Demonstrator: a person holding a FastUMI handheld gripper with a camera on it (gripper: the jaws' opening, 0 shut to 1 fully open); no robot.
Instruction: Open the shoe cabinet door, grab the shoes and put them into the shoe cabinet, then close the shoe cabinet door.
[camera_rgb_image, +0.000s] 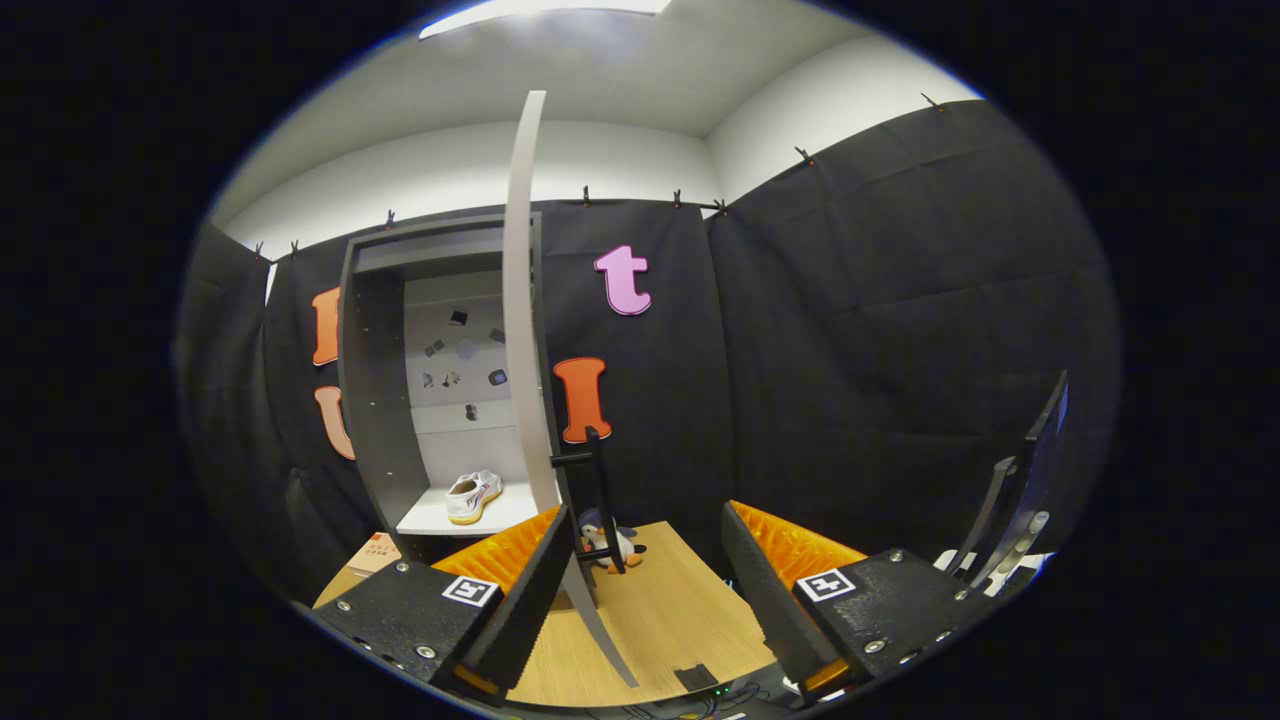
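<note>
We look from low on the hand-held gripper (645, 590) (over its two spread fingers), facing the open shoe cabinet (440, 390) close ahead.

Hand-held gripper (648, 590) fingers apart beside open cabinet door (524, 330); shoe (472, 496) inside.

Black cloth (880, 330) lines the booth, clipped along white walls (600, 160). A ceiling light (540, 12) glows overhead. The counter (670, 620) is pale wood.

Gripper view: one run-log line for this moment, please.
gripper: open, holding nothing | cabinet door: open, edge-on ahead | door handle: just beyond fingers | white shoe: on cabinet shelf
</note>
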